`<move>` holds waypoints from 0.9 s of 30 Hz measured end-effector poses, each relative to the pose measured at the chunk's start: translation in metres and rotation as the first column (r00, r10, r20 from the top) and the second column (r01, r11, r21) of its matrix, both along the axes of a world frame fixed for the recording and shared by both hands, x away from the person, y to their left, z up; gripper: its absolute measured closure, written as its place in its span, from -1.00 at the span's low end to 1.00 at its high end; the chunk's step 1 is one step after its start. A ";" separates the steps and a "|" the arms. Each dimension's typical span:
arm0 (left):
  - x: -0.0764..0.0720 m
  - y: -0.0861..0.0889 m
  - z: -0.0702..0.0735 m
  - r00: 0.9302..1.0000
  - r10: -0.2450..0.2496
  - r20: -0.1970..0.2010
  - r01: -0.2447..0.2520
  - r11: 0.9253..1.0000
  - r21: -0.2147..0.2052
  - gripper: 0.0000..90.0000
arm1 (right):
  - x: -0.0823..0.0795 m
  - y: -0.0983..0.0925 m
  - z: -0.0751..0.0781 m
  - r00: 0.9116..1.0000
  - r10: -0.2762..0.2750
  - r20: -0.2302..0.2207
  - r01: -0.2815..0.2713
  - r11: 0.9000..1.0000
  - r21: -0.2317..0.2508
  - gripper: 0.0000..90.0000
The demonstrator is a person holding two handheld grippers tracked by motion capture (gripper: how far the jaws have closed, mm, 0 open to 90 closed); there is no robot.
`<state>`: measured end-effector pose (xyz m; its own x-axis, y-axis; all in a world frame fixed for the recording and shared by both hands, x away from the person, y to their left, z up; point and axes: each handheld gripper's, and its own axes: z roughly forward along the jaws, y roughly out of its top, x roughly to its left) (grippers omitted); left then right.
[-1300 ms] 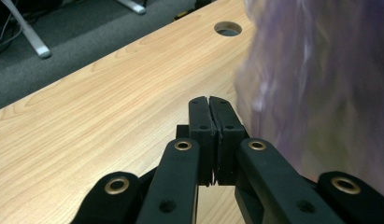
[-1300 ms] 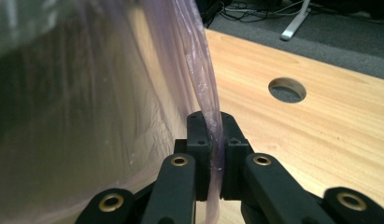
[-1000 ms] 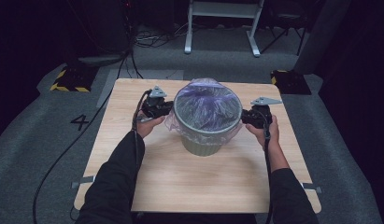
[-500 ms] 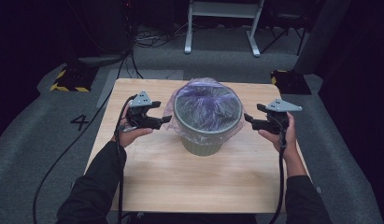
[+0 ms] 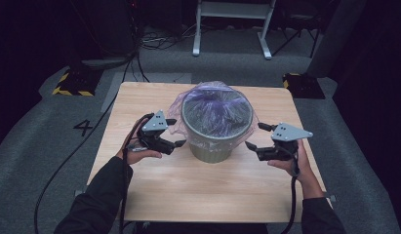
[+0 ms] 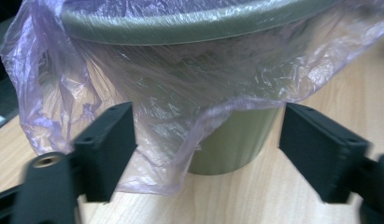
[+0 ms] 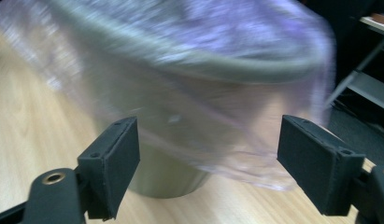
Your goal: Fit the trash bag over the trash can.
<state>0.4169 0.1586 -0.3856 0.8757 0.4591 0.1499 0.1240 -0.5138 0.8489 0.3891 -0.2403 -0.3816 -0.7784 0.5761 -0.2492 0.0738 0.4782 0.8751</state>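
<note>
A grey-green bin [image 5: 213, 148] stands at the middle of the wooden table [image 5: 198, 190], lined with a thin purple bag [image 5: 215, 109] folded out over its rim. My left gripper [image 5: 177, 132] is open just left of the bin; its jaws have just been closing a little, with nothing pressed between them. In the left gripper view the bag's loose hem [image 6: 171, 84] hangs over the bin [image 6: 236, 140], ahead of the gripper [image 6: 208, 112]. My right gripper [image 5: 255, 135] is open to the bin's right, its jaws having just been opening. Its own view is blurred, with bag [image 7: 217, 140] and bin [image 7: 161, 177] beyond the gripper [image 7: 208, 123].
A metal stand [image 5: 232, 29] and cables lie on the floor behind the table. Striped black boxes sit at the far left [image 5: 71, 83] and far right [image 5: 303, 83] corners. The left gripper's cable [image 5: 66, 165] trails off the table's left side.
A second ago both grippers were closed on the bag at the bin's rim. They have let go, opened, and drawn outward and back toward the near side.
</note>
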 end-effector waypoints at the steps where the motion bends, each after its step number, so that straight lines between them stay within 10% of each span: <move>1: 0.001 -0.002 -0.001 1.000 0.000 0.004 0.000 1.000 0.006 -0.20 | -0.001 0.003 -0.002 1.000 0.003 0.003 -0.003 1.000 -0.009 -0.53; 8: 0.008 -0.008 -0.009 1.000 -0.011 0.011 0.011 1.000 0.028 0.77 | -0.002 0.019 -0.017 0.999 0.012 0.034 -0.011 1.000 -0.023 0.41; 13: 0.008 -0.013 -0.014 1.000 -0.021 0.013 0.020 0.999 0.041 1.00 | -0.001 0.017 -0.022 0.999 0.006 0.041 -0.005 1.000 -0.016 0.93; 27: 0.007 -0.019 -0.037 0.999 -0.033 -0.035 0.037 0.995 0.091 1.00 | 0.003 0.011 -0.051 0.997 0.028 -0.078 -0.031 0.999 -0.045 1.00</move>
